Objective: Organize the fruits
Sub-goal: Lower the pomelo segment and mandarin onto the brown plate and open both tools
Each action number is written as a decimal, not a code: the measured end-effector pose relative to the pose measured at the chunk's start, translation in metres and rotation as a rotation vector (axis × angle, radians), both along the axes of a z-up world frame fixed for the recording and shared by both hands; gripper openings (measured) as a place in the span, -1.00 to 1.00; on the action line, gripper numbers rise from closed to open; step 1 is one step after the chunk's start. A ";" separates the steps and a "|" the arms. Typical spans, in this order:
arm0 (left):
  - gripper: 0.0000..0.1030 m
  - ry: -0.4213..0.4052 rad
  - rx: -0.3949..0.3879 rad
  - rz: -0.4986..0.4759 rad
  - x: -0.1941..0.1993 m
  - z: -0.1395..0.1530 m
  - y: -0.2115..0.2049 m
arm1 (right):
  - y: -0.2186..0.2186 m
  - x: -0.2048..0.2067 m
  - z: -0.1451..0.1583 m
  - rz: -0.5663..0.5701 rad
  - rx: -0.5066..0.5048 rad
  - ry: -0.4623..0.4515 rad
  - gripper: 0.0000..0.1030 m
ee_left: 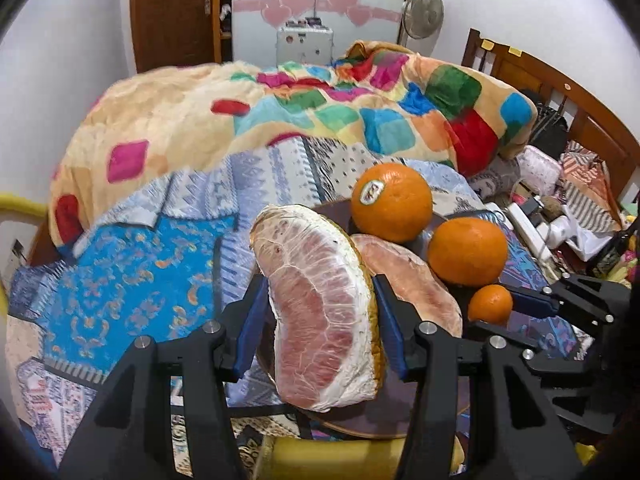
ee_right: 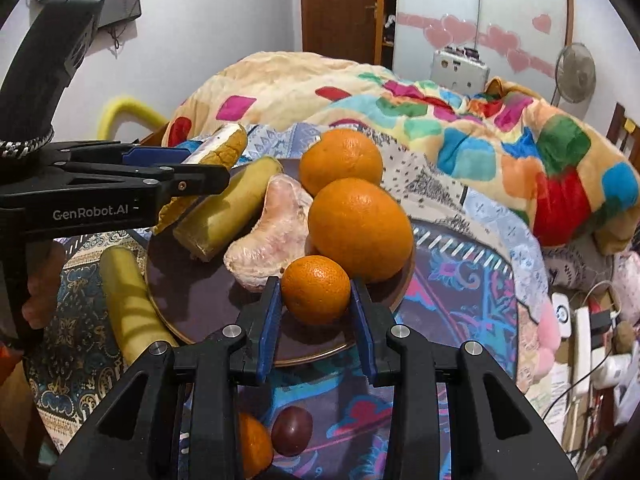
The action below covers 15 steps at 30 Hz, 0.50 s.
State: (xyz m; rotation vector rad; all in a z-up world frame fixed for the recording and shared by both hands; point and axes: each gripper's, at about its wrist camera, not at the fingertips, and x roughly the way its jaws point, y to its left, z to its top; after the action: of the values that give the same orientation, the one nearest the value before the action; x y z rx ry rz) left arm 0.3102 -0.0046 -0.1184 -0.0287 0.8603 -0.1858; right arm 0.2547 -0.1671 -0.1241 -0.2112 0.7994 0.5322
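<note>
Left gripper (ee_left: 320,320) clamped on a pomelo wedge (ee_left: 320,308), held upright over the near edge of the round dark plate (ee_right: 192,300). Right gripper (ee_right: 316,316) closed around the small mandarin (ee_right: 316,289) at the plate's front edge. Two big oranges (ee_right: 360,228) and a peeled pomelo segment (ee_right: 272,236) sit on the plate; a passion fruit (ee_right: 292,430) lies off it on the patterned bedsheet (ee_right: 460,292).

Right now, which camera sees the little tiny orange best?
The right wrist view: the small orange sits big and whole between the right gripper's blue fingers. In the left wrist view it looks tiny, far off to the side.
</note>
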 end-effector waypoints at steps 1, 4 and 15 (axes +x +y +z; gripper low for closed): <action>0.02 0.013 -0.009 -0.002 0.001 -0.002 0.000 | 0.000 0.000 -0.001 -0.002 0.002 0.003 -0.40; 0.02 0.015 -0.018 -0.002 0.001 -0.003 0.001 | -0.001 0.002 -0.002 -0.007 0.009 0.009 -0.40; 0.05 0.026 0.017 -0.017 -0.002 -0.002 -0.007 | 0.001 0.005 -0.003 -0.029 -0.011 0.006 -0.24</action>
State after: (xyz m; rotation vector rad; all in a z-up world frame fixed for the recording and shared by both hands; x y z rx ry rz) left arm 0.3080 -0.0112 -0.1205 -0.0075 0.8881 -0.1942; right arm 0.2595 -0.1657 -0.1266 -0.2075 0.8104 0.5017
